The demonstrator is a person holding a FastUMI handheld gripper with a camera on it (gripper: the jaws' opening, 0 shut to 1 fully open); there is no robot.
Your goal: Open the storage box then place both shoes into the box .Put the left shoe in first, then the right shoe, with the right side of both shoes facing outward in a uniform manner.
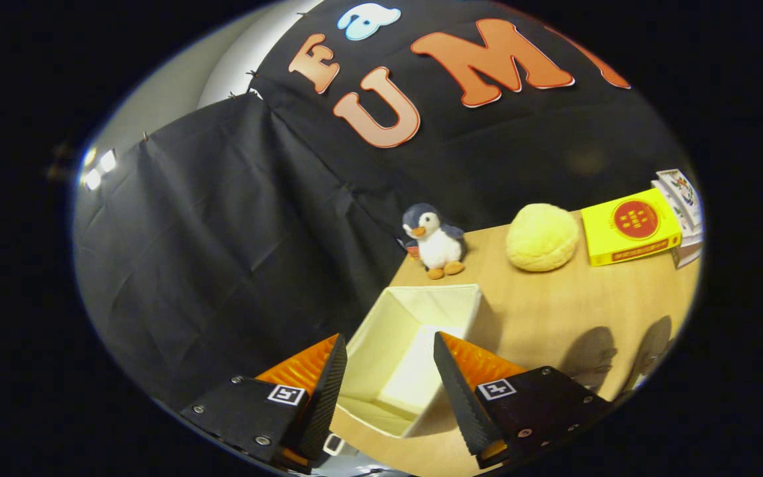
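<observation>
A cream fabric storage box (451,301) stands open on the wooden table (573,305), just ahead of and partly between my fingers; its inside looks bare. My gripper (388,344) hangs above the box's near part, fingers apart, nothing between them. To the right of the right finger, by the table's front, two grey rounded shapes (620,354) show that may be the shoes; they are too dim to tell for sure.
A plush penguin (436,240) stands beyond the box at the table's back corner. A round yellow plush (542,236) lies to its right, then a yellow box (630,226) and stacked books (683,212). Black cloth walls the booth behind and left.
</observation>
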